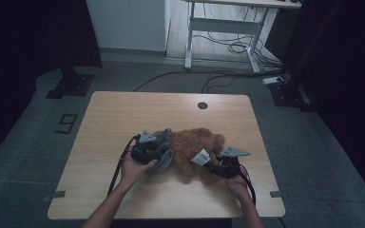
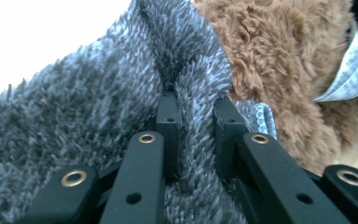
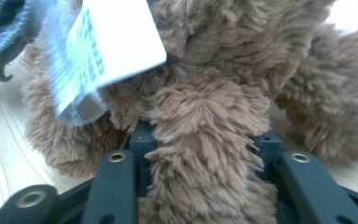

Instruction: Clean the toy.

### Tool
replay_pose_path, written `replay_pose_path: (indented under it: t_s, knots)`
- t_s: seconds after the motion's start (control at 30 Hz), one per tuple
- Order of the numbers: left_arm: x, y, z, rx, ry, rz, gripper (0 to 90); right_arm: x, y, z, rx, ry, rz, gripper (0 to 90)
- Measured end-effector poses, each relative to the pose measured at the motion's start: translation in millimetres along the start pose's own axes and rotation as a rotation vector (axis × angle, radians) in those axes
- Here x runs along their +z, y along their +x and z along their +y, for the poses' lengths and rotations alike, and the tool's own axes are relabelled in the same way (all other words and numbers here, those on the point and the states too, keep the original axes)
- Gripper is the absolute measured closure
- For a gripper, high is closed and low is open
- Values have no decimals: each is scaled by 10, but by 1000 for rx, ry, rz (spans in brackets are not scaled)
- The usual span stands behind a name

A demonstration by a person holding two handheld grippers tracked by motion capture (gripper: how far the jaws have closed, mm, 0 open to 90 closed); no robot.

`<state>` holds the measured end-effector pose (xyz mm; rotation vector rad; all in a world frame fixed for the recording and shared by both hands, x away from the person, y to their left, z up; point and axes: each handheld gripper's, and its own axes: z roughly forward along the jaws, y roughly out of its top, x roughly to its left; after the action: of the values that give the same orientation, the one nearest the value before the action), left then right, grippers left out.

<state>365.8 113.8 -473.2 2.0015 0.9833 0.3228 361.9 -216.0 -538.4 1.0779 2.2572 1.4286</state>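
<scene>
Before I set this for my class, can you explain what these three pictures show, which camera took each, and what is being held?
A person stands at a wooden table holding a hand-worked gripper in each hand. The high view looks down from above. The other two views come from cameras riding on the grippers, looking along their black jaws. On the table lies a brown teddy with a white tag. The left gripper pinches a fold of grey fleece. The right gripper has the teddy's limb between its jaws.

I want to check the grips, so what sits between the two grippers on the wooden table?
In the high view, the fluffy brown plush bear lies between the left gripper and right gripper, with its white sewn-in label near the right one.
</scene>
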Motion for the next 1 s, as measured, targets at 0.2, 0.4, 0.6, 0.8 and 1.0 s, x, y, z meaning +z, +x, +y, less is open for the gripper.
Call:
replay_pose_path:
  t_s: [0.2, 0.4, 0.6, 0.8, 1.0]
  knots:
    - [-115, -112, 46, -17, -8, -46, 757, -32, -2, -56, -15, 36, 2, 613]
    - [-86, -442, 373, 56, -52, -71, 752, -51, -11, -101, -26, 28, -3, 619]
    - [496, -890, 706, 117, 19, -119, 750, -56, -8, -120, -28, 18, -2, 619]
    - [682, -819, 694, 75, 38, -121, 754, -63, -17, -145, -41, 32, -16, 632]
    - [405, -499, 637, 64, 33, -6, 761, -70, -25, -142, -34, 37, -3, 637]
